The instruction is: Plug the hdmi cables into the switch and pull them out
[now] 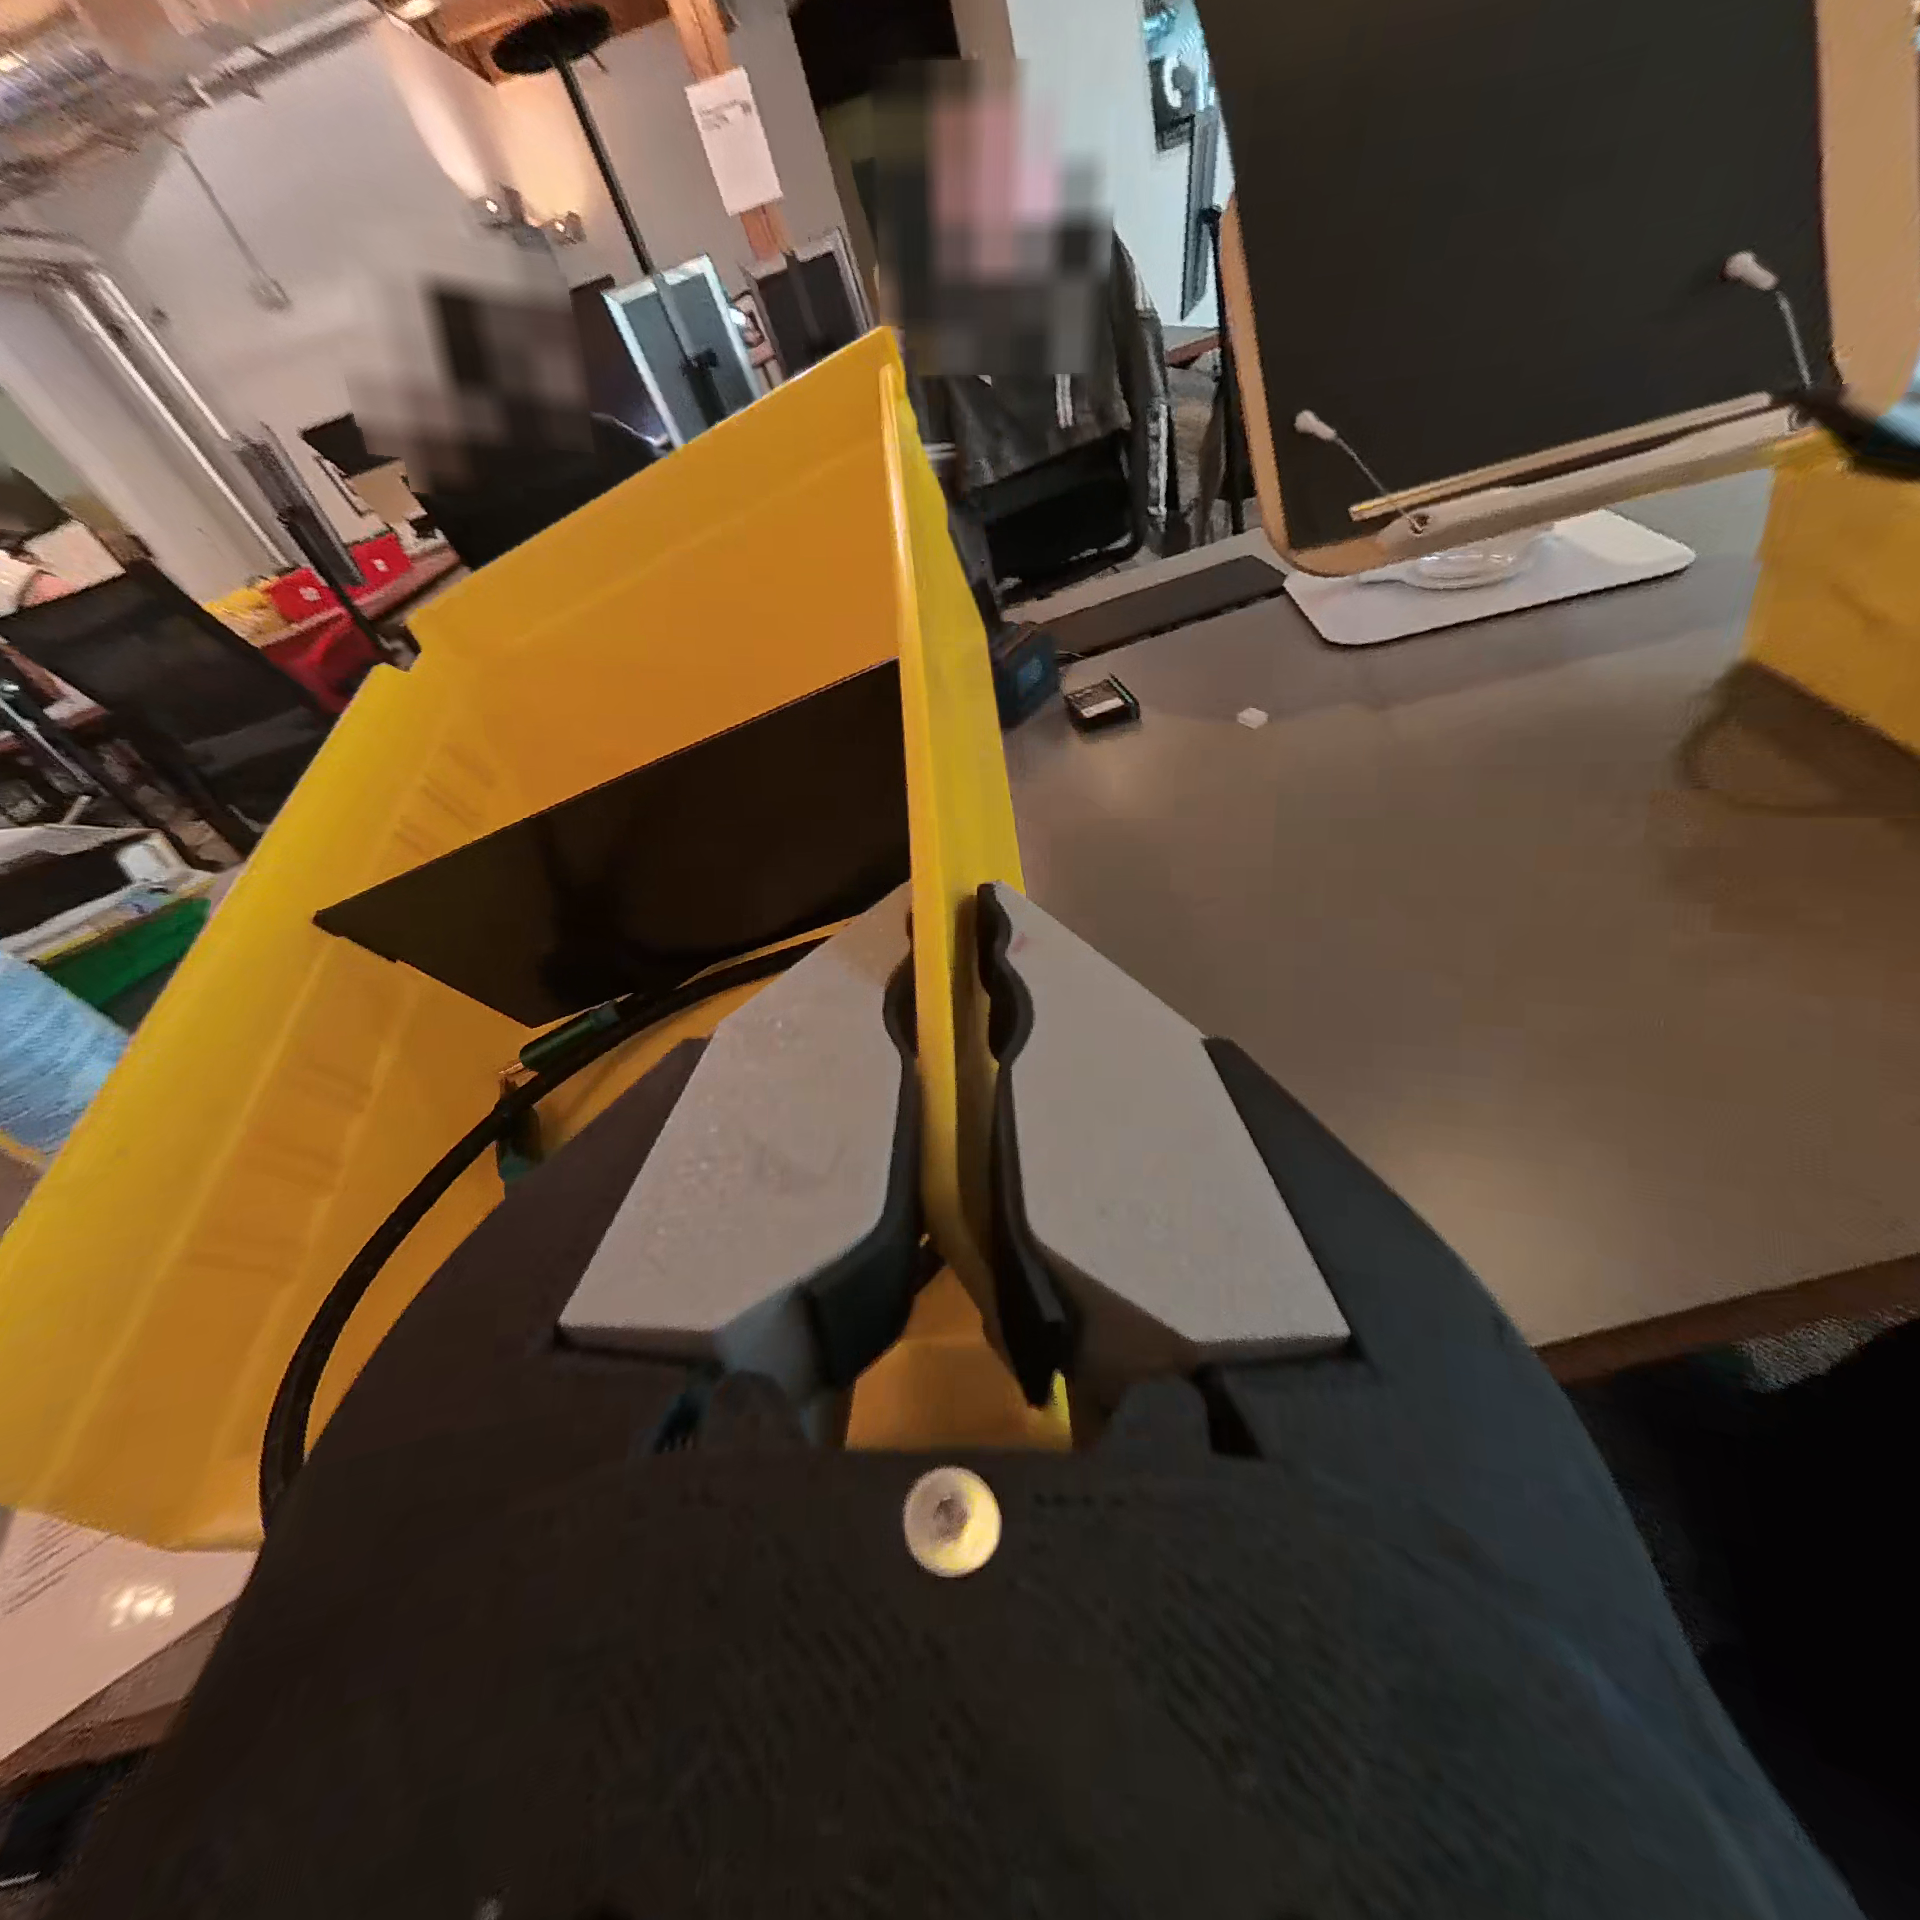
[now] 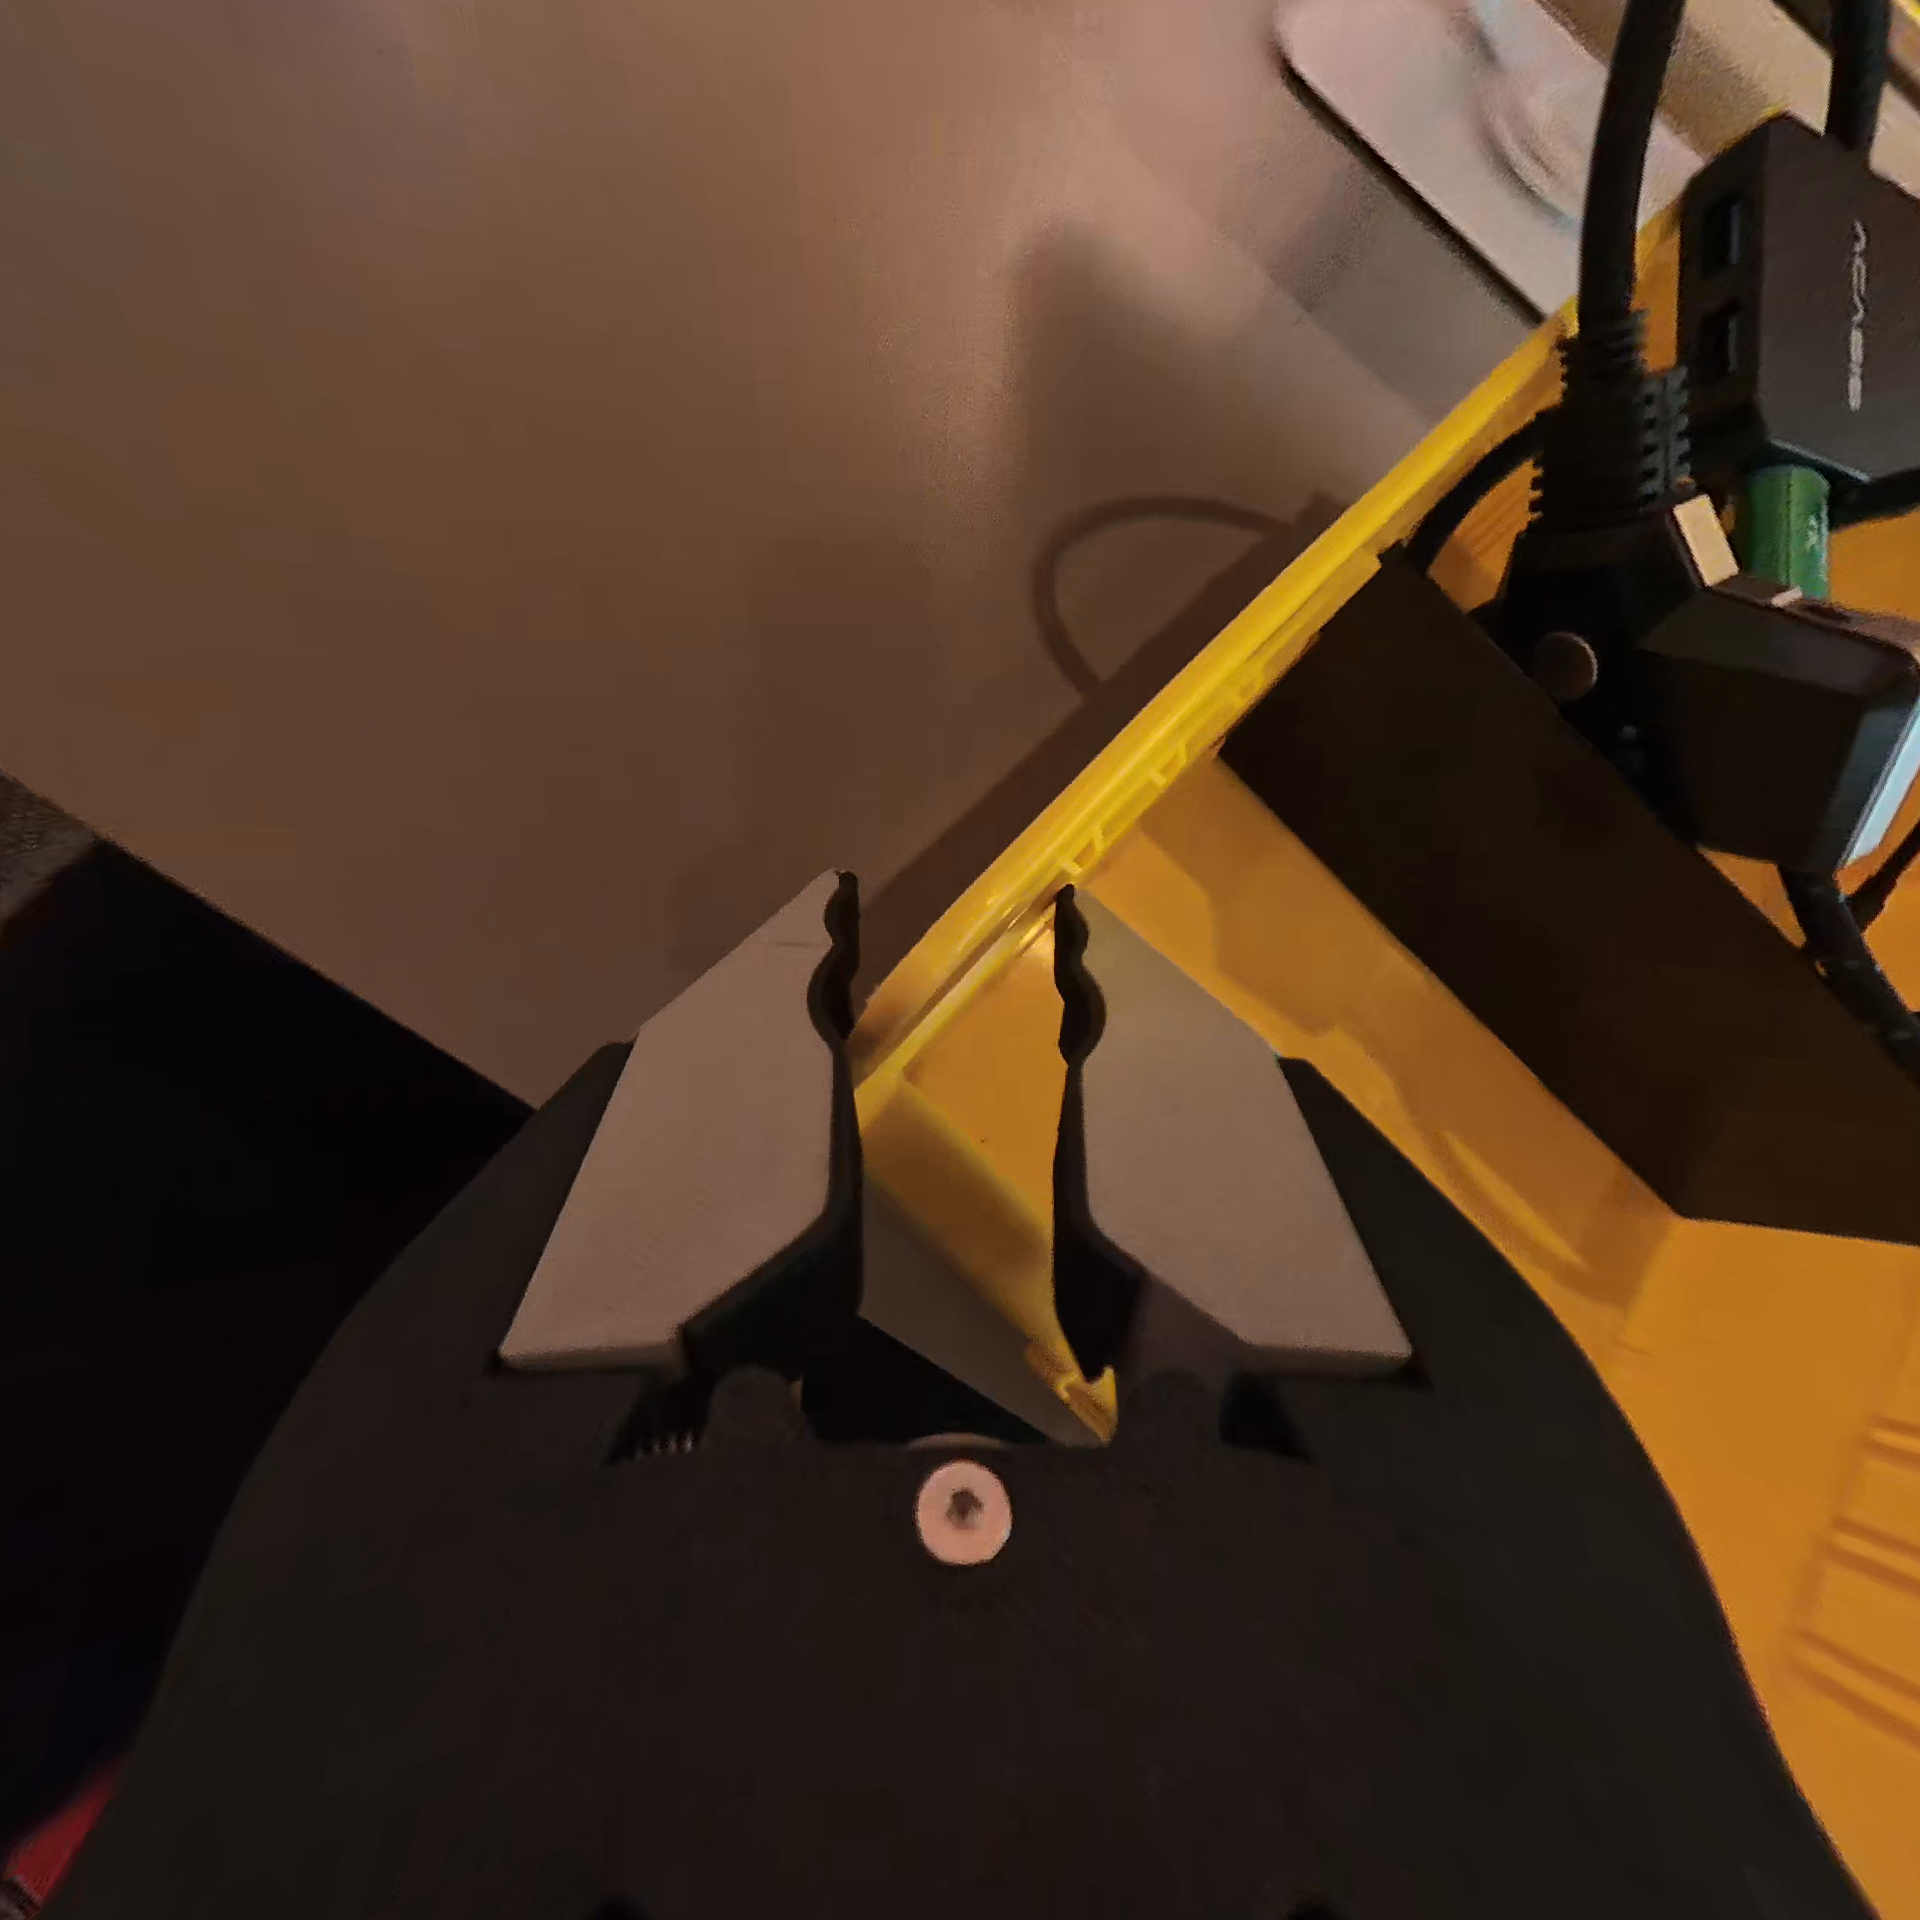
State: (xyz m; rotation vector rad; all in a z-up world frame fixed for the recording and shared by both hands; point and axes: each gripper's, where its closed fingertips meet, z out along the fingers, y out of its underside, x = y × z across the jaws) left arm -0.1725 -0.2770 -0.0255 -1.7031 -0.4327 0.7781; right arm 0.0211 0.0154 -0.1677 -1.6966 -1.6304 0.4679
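My left gripper point(image 1: 948, 914) is shut on the right wall of a yellow bin point(image 1: 644, 623). The bin holds a black divider point(image 1: 675, 852) and a black cable point(image 1: 416, 1195) with a green-tipped end point(image 1: 566, 1039). In the right wrist view my right gripper point(image 2: 954, 894) straddles a corner of a yellow bin's rim point(image 2: 1164, 748), one finger outside and one inside, pressed against it. That bin holds a black switch point(image 2: 1818, 312) with open ports, black cables point(image 2: 1610, 208), a green plug point(image 2: 1787, 530), a black HDMI plug point(image 2: 1766, 727) and a black divider point(image 2: 1507, 883).
The bins are on a dark table point(image 1: 1351, 987). A monitor point(image 1: 1507, 260) on a white base point(image 1: 1507, 582) stands at the back right. A small black item point(image 1: 1101, 701) lies mid-table. Another yellow piece point(image 1: 1829, 603) shows at the right edge. People and desks are behind. Some 40 cm of space lies between my two pairs of fingers.
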